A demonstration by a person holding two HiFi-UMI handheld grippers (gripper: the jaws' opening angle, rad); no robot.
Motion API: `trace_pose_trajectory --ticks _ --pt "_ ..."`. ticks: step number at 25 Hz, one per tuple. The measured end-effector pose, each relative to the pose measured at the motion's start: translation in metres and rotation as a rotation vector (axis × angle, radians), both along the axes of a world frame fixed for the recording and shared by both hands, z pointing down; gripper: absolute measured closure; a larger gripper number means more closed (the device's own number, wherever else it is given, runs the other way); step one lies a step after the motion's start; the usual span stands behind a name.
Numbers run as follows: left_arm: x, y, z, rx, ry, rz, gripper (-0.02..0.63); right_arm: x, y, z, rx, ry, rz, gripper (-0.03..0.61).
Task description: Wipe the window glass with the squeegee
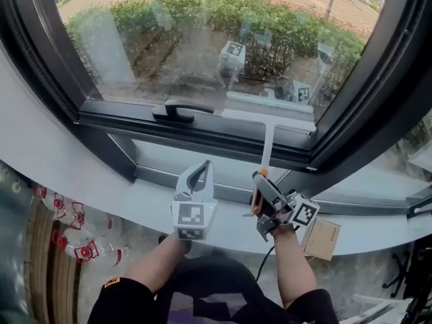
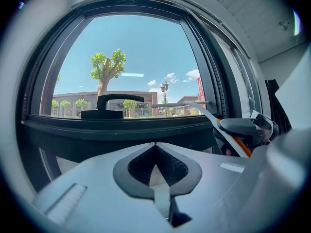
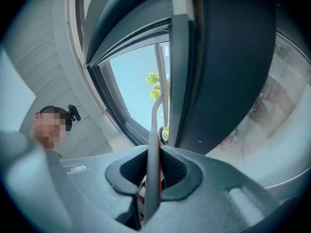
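Note:
The white squeegee point(image 1: 268, 123) stands with its blade across the bottom right of the smeared window glass point(image 1: 169, 52), just above the dark lower frame. Its handle runs down into my right gripper point(image 1: 260, 179), which is shut on it near the orange grip. In the right gripper view the handle point(image 3: 154, 144) rises straight up between the jaws. My left gripper point(image 1: 200, 172) hovers over the sill, left of the right one, shut and holding nothing. The left gripper view shows the squeegee point(image 2: 210, 115) off to its right, with the left gripper point(image 2: 155, 148) shut below.
A black window handle point(image 1: 177, 110) sits on the lower frame left of the blade. The pale curved sill point(image 1: 115, 198) runs under both grippers. Plastic bottles point(image 1: 81, 248) lie on the floor at left and a cardboard box point(image 1: 322, 238) at right. A hedge shows outside.

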State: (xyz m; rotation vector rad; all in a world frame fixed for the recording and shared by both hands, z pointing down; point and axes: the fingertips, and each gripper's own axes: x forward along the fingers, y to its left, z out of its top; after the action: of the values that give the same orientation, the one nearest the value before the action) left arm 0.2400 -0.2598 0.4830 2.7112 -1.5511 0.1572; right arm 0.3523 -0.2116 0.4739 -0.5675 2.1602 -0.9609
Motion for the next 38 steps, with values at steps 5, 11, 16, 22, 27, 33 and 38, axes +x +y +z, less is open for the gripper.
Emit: trace_pose_trajectory --ticks 5,11,16,22,27,33,38 --pt "-0.013 0.002 0.02 -0.04 0.01 -0.035 0.595 0.01 0.004 0.019 0.001 0.074 0.03 0.529" --pt "-0.042 0.005 0.023 -0.038 0.002 -0.091 0.595 0.005 0.026 0.009 0.093 0.14 0.064 0.531" --pt "-0.061 0.013 0.016 -0.011 -0.014 -0.111 0.595 -0.008 0.057 -0.007 0.162 0.166 0.098 0.531" --pt "-0.095 0.035 0.017 0.001 -0.018 -0.117 0.595 -0.046 0.091 -0.006 0.178 0.235 0.117 0.531" --pt "-0.154 0.076 0.013 0.01 -0.006 -0.141 0.595 -0.096 0.126 0.0 0.162 0.268 0.113 0.531" --pt "-0.248 0.151 0.005 0.011 0.056 -0.188 0.595 -0.185 0.183 0.011 0.113 0.305 0.091 0.531" --pt "-0.311 0.203 0.016 0.01 0.025 -0.185 0.595 -0.254 0.232 0.017 0.062 0.298 0.093 0.531"
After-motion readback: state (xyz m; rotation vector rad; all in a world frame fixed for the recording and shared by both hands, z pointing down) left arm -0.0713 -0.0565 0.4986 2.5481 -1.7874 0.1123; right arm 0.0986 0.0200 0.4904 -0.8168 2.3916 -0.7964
